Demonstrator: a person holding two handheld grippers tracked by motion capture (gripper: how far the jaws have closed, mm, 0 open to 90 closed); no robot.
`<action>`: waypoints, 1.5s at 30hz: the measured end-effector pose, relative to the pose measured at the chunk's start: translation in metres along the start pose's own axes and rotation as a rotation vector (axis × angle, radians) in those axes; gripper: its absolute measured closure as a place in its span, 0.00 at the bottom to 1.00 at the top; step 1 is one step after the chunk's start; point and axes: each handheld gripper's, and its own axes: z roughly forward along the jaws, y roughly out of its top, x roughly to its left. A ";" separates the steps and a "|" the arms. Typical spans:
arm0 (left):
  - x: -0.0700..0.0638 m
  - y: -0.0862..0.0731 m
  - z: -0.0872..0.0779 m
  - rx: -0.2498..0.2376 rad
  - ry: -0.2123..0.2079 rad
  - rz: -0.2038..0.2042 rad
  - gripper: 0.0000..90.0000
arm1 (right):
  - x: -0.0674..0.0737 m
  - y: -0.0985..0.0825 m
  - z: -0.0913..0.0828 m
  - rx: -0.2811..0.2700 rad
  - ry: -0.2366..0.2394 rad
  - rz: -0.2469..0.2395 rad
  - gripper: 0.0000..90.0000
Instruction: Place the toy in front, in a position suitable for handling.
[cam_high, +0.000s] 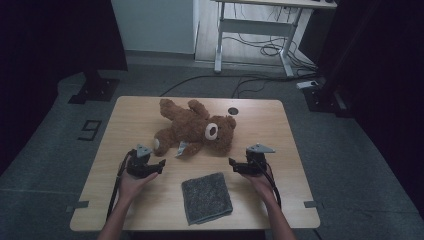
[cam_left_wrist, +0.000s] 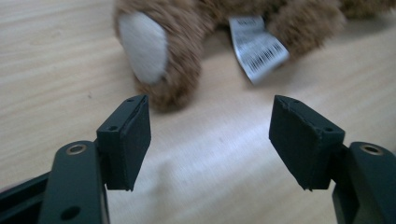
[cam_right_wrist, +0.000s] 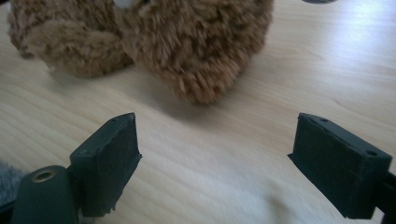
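A: What carries everything here?

B: A pale wooden table (cam_high: 125, 112), set on a grey floor (cam_high: 45, 150).

A: And what lies on it?

B: A brown teddy (cam_high: 192, 129) lies on its side a little past the centre, toward twelve o'clock, head at three o'clock, legs at nine. A white tag (cam_left_wrist: 258, 47) with a barcode lies flat on the wood by its foot.

A: Anything else?

B: A grey cloth (cam_high: 206, 197), at six o'clock from the teddy, near the front edge. A small dark round spot (cam_high: 233, 110) sits at one o'clock from the teddy.
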 end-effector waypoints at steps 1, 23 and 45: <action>0.003 0.001 0.003 -0.006 0.009 -0.009 0.33 | 0.000 0.002 0.003 0.003 0.005 -0.001 0.16; 0.027 0.023 0.038 -0.002 -0.019 -0.021 0.33 | 0.009 0.026 0.047 0.024 0.039 -0.030 0.15; 0.033 0.034 0.071 0.032 -0.034 -0.045 0.67 | -0.006 0.042 0.090 0.049 0.088 0.019 0.53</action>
